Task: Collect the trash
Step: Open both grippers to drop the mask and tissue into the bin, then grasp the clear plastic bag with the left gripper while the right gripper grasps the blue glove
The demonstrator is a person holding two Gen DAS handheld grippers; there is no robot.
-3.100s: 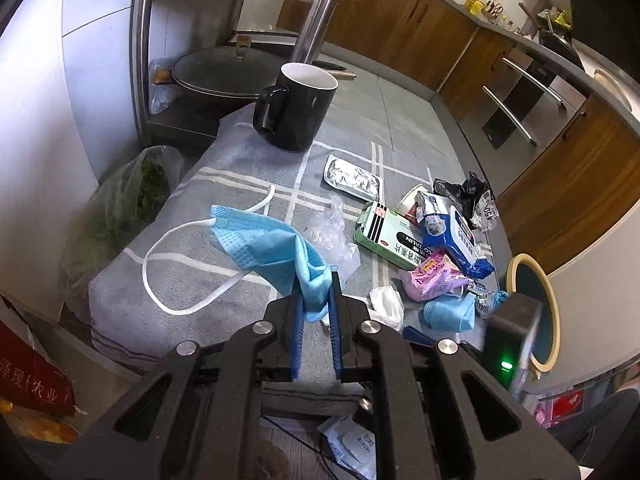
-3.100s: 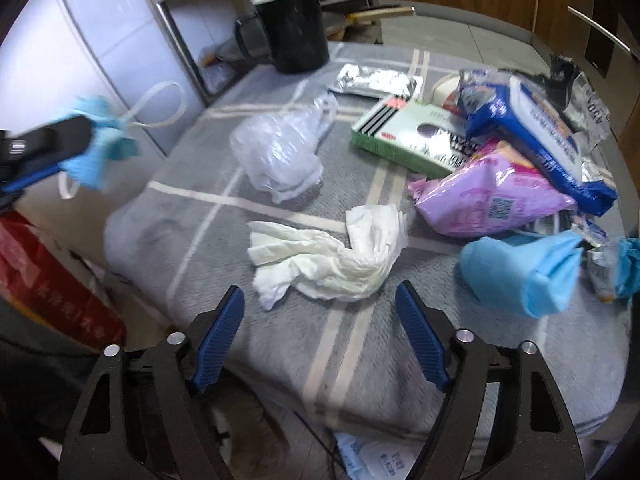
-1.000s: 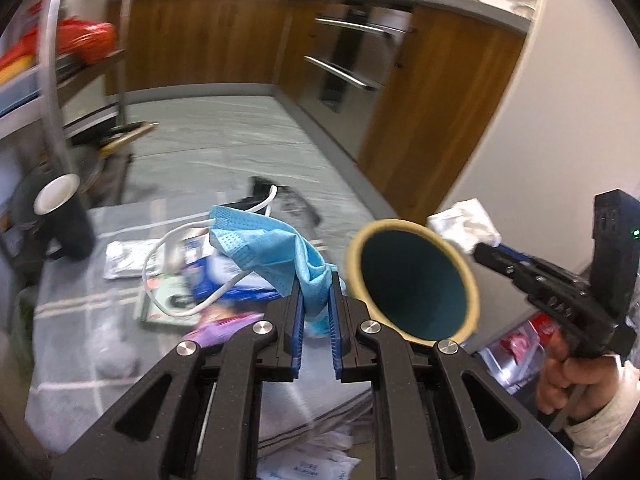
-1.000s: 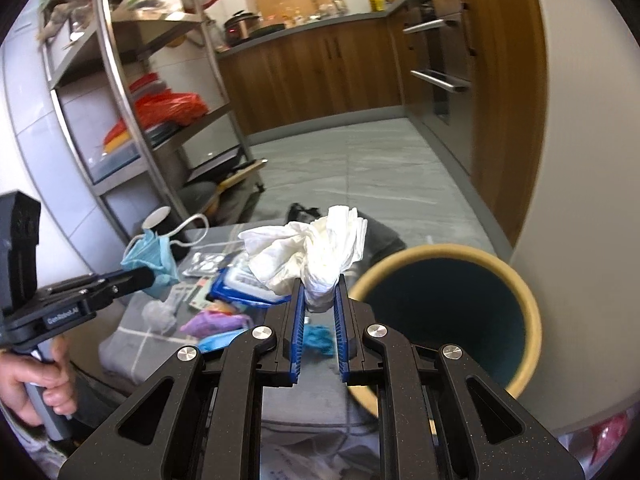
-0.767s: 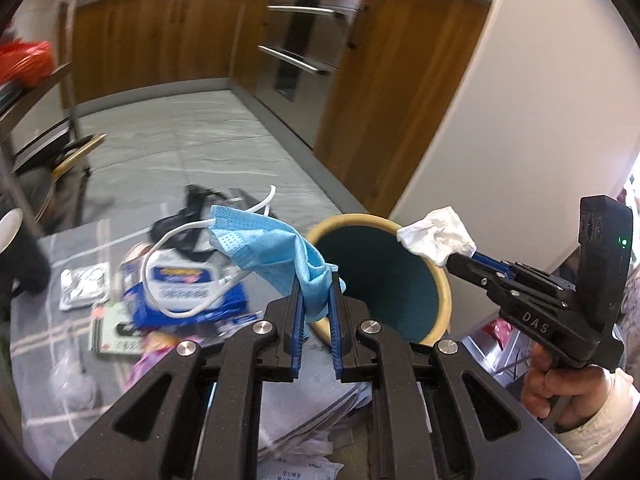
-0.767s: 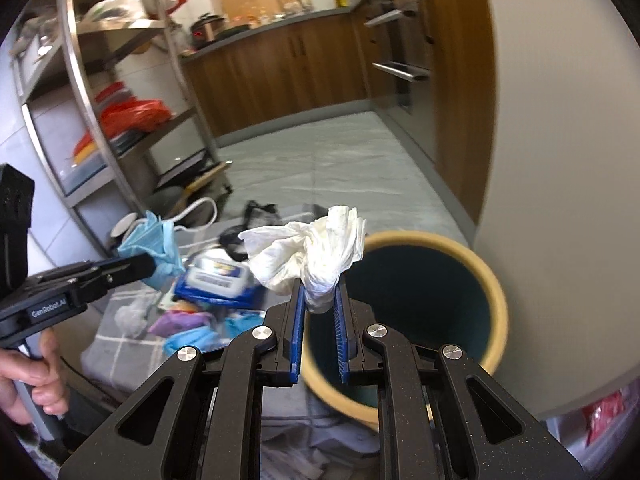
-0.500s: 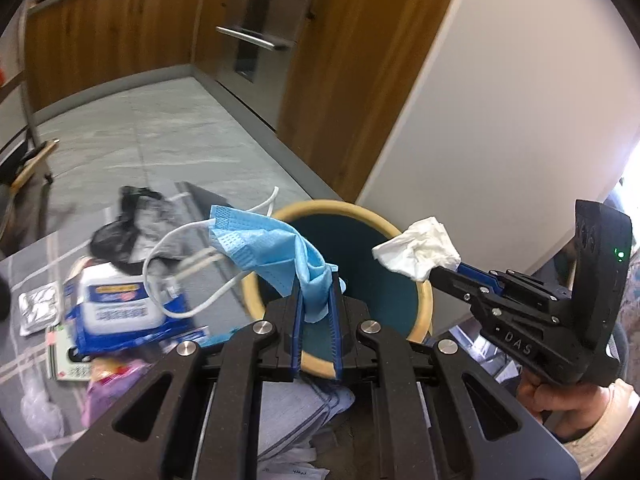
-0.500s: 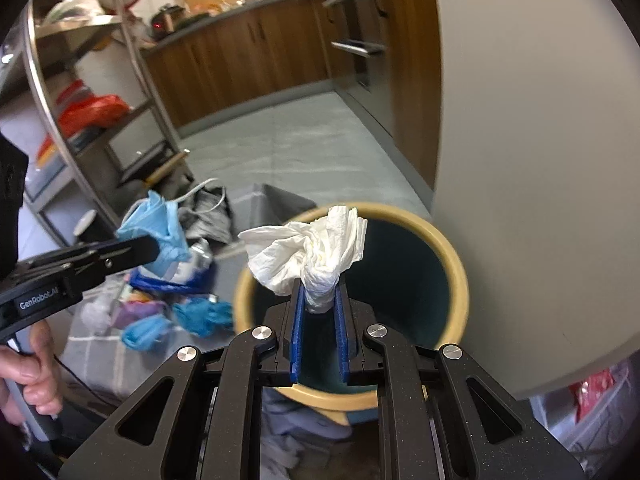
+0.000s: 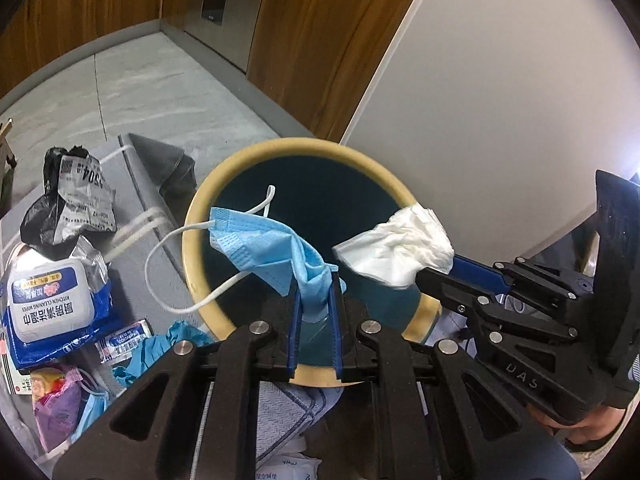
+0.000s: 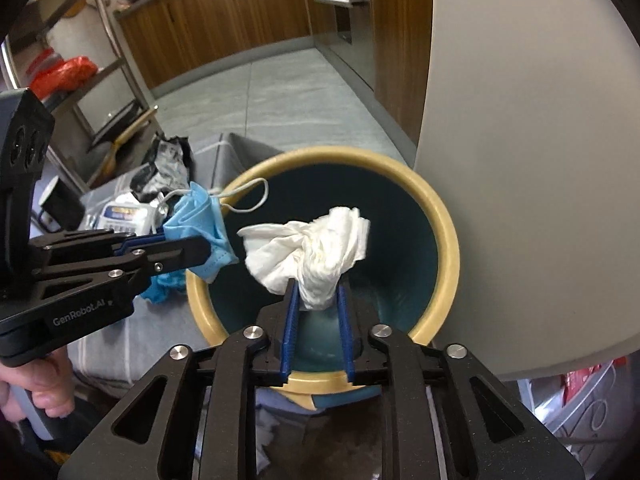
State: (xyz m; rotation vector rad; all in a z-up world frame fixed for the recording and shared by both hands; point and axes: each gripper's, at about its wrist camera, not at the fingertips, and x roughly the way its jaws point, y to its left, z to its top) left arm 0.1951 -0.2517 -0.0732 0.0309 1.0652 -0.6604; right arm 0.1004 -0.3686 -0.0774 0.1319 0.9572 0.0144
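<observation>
Hovering over the open bin [image 9: 200,216]: left tool [image 9: 316,280] pinching blue face mask [image 9: 272,248], right tool [image 10: 316,284] pinching crumpled white tissue [image 10: 316,240]. Both items hanging above bin mouth. Remaining litter lying left, on grey cloth [image 9: 132,184].

blue mask [image 9: 276,246], white tissue [image 9: 394,250] over bin [image 9: 198,216]

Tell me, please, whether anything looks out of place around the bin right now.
Nothing seems damaged or spilled. The blue mask and white tissue are held over the bin; wrappers and a wipes pack lie littered beside it.
</observation>
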